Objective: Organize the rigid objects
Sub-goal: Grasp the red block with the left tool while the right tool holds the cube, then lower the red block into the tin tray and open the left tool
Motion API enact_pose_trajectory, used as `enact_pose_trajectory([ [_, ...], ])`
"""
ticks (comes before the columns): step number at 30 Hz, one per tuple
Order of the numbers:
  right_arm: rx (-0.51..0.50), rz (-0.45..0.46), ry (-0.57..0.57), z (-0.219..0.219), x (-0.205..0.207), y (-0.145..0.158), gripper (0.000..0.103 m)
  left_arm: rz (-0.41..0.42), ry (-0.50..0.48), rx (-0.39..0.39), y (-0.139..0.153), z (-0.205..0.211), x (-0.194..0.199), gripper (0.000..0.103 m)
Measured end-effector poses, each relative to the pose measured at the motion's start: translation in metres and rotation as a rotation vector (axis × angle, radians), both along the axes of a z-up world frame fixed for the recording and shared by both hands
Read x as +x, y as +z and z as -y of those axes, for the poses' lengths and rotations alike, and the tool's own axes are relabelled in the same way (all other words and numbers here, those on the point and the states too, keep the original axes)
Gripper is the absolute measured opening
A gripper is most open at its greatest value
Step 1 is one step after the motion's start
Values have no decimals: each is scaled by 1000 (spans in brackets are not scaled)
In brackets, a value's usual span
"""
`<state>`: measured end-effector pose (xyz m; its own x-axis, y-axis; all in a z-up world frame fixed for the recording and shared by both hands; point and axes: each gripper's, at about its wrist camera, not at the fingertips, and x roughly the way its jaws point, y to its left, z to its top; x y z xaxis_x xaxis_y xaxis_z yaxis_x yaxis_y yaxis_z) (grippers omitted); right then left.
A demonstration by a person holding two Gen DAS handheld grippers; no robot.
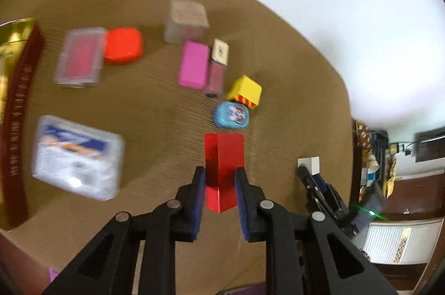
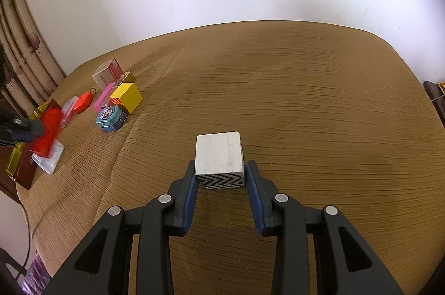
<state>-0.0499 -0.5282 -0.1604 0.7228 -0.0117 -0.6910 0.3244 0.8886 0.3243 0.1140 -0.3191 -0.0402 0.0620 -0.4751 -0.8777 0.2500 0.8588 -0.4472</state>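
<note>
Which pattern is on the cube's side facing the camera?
Black and white zigzag on the cube, seen best in the right wrist view.

surface (image 2: 306,89): ribbed tan cloth, matt
red block (image 1: 224,169): glossy, smooth
white cube (image 2: 218,153): matt, chalky top
clear case (image 1: 78,155): glossy plastic
fingers (image 2: 189,197): matt black, blue pads
</note>
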Motion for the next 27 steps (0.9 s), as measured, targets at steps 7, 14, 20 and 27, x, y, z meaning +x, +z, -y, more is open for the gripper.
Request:
enact_pose_trajectory([
  [7,-21,-14,-1,-2,2,0,31,118,135,113,50,-122,25,21],
  [14,-63,-40,3,-7,5,2,32,164,220,259,39,-208,82,21],
  [20,-93,-56,1,-10,7,3,32,181,216,307,12,-200,122,21],
  [27,-103,-61,0,-11,8,4,33,127,208,289,-17,-195,138,22],
])
